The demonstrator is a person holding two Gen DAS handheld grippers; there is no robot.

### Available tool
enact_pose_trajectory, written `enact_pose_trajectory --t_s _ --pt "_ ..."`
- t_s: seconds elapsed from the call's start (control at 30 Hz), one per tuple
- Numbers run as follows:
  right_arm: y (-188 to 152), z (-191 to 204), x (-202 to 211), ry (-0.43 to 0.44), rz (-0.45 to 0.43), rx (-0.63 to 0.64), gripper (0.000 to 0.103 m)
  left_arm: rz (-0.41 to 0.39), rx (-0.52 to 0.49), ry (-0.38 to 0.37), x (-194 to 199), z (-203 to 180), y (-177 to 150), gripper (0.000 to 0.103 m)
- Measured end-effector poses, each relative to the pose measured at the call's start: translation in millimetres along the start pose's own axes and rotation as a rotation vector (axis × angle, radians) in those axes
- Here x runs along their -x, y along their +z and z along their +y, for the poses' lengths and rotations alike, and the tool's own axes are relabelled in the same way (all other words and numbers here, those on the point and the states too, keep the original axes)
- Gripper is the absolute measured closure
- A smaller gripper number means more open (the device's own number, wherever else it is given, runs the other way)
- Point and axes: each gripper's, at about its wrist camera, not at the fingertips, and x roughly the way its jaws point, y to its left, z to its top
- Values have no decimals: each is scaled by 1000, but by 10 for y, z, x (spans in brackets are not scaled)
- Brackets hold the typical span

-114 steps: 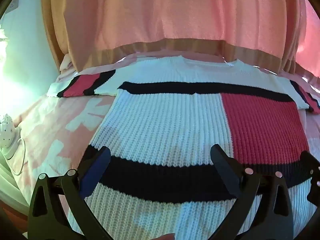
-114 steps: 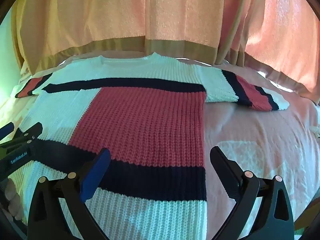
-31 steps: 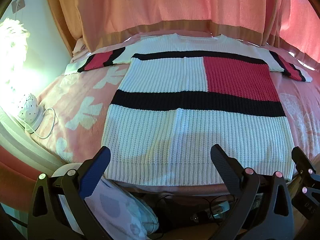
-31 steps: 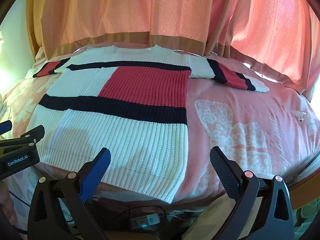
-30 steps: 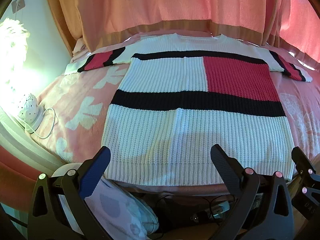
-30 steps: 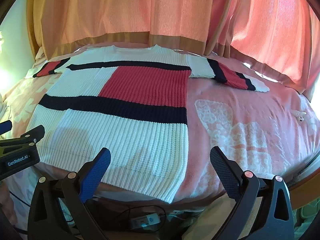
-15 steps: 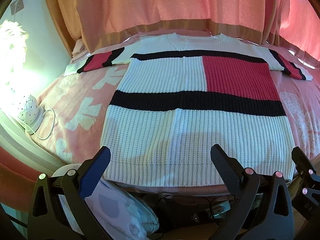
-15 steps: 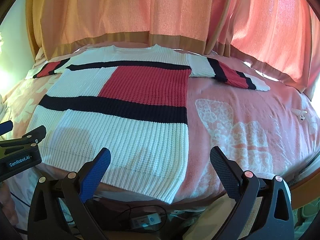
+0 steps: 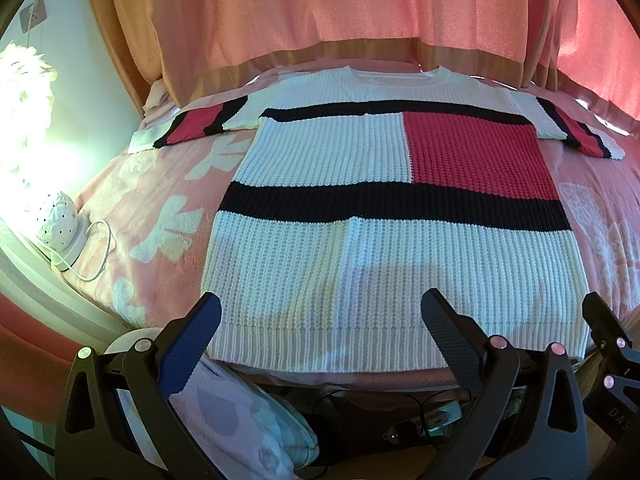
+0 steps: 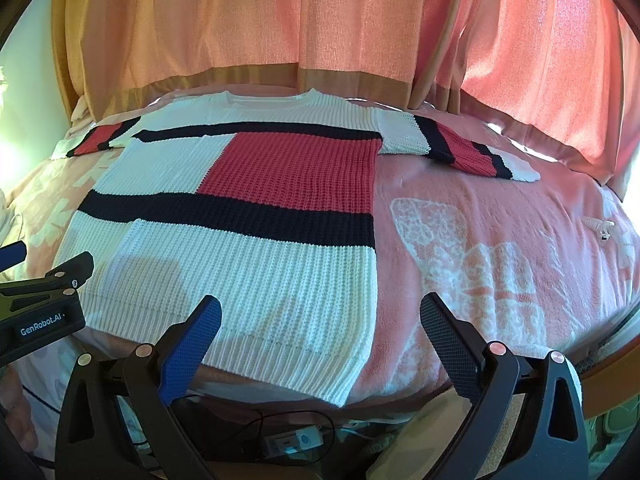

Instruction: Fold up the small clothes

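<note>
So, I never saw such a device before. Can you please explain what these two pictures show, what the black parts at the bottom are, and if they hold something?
No robot here: a person holds one hand tool in each hand, and each tool carries a wide-angle camera looking forward along its two fingers. One picture comes from the left claw, the other from the right claw. The black parts are those fingers. Both claws are open and hold nothing. A knitted sweater, white with dark stripes and a red block, lies spread flat on a pink blanket covering a bed, sleeves out to the sides. Curtains hang behind. In the right picture, the left claw shows at the left edge.
</note>
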Motion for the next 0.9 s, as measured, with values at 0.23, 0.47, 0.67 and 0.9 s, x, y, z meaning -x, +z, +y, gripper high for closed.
enact_pose_trajectory --t_s 0.23,0.47,0.67,0.9 --pt "-2 16 -5 2 3 0 5 3 0 -2 5 -6 7 5" --pt "3 9 -8 4 3 -2 5 5 0 0 6 -21 14 5" --pt "222 -312 -57 60 -5 -59 5 -13 70 -82 35 86 143 5" --pt "899 -2125 -644 104 -83 -382 5 -139 181 -140 42 141 541 5"
